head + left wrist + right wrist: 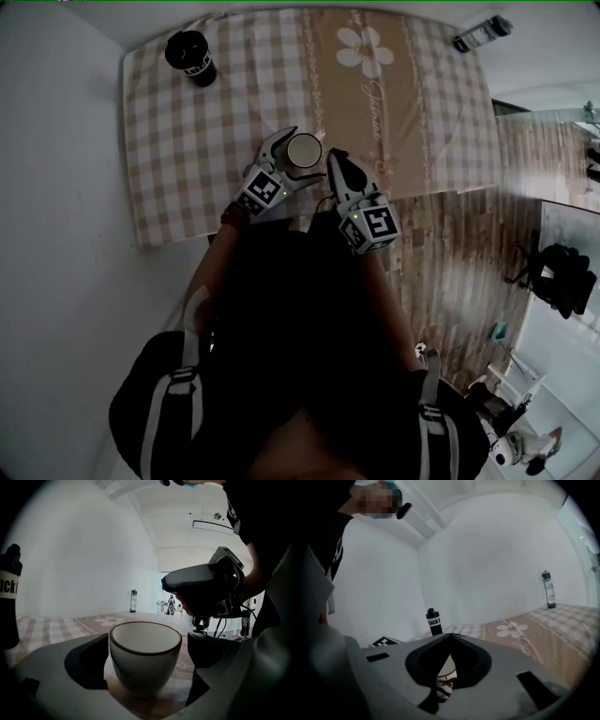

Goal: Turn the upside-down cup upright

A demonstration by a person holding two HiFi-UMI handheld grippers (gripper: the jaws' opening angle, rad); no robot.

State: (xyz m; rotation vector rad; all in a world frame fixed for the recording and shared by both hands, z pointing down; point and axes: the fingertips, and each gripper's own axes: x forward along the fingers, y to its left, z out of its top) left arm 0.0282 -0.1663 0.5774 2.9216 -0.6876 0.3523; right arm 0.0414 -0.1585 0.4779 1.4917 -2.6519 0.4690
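Observation:
A white cup (303, 148) with a dark rim stands upright, mouth up, on the checked tablecloth near the table's front edge. My left gripper (302, 159) is open around it, one jaw on each side. In the left gripper view the cup (145, 665) sits between the two fingers (86, 660) with a gap on both sides. My right gripper (335, 157) is shut just to the right of the cup, empty. In the right gripper view its closed jaws (450, 637) hide most of the cup; a sliver (446, 679) with red and black marks shows through.
A black bottle (190, 56) stands at the table's far left corner, and a second bottle (483, 33) lies at the far right. The cloth has a tan band with a daisy (364, 49). The table's front edge (187, 236) is close to the person's body; wooden floor lies to the right.

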